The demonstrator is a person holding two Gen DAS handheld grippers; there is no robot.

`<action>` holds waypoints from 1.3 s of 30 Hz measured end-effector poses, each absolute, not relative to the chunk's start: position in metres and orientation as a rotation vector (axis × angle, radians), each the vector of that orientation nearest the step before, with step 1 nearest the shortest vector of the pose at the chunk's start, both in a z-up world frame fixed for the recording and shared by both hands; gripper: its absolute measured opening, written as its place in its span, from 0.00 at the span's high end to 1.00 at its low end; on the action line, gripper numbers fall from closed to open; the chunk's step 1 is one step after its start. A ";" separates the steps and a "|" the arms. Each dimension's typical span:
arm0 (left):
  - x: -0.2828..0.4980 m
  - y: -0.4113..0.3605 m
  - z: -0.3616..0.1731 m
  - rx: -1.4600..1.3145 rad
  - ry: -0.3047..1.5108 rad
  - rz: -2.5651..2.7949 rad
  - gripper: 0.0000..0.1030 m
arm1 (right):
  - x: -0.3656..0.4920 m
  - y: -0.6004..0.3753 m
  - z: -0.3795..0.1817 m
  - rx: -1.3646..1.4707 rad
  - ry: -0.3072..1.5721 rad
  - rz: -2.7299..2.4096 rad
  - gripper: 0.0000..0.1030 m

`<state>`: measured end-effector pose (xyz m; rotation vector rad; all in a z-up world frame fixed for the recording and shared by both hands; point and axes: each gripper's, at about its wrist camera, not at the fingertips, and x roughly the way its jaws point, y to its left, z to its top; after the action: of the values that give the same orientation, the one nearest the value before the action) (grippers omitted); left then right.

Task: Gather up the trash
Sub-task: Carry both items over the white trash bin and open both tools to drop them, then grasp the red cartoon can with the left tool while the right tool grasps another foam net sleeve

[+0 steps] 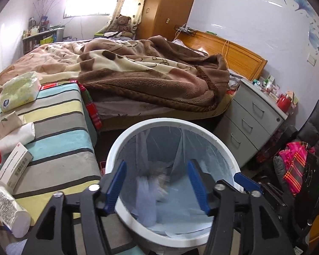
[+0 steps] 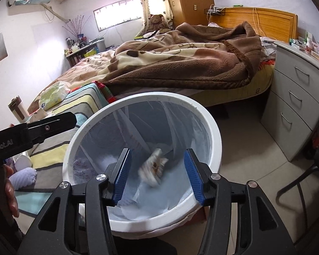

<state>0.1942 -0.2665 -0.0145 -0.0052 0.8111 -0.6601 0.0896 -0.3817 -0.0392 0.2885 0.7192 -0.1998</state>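
Wrapper (image 2: pixel 153 166) dropping blurred into bin (image 2: pixel 214 136); looks light, crinkly. R gripper (image 2: pixel 158 178), L gripper (image 1: pixel 157 182) jaws both gaping, holding nothing.

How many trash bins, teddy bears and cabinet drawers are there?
trash bin: 1
teddy bear: 1
drawers: 3
Total: 5

Left claw (image 1: pixel 157 184) of black angular plastic, blue ribbed finger pads (image 1: pixel 114 184), silver round screws, right claw (image 2: pixel 159 176) alike, white lettering, bare-skinned hand (image 2: pixel 9 189)
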 end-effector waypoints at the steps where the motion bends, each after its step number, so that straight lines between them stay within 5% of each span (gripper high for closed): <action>1: 0.193 -0.263 -0.013 -0.010 0.809 -0.658 0.40 | 0.089 -0.381 -0.038 0.291 0.715 -0.197 0.48; 11: 0.175 -0.200 0.013 -0.046 0.734 -0.583 0.36 | 0.086 -0.350 -0.021 0.298 0.653 -0.120 0.48; 15: 0.165 -0.164 0.022 -0.064 0.698 -0.532 0.36 | 0.086 -0.329 -0.012 0.290 0.629 -0.058 0.38; 39: 0.164 0.045 0.011 -0.303 0.701 -0.174 0.32 | 0.118 -0.208 -0.025 0.160 0.709 0.257 0.38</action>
<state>0.1642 0.0451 0.0114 -0.3035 0.7010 -0.1740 0.1181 -0.2084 -0.0250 0.1602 0.7085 0.2568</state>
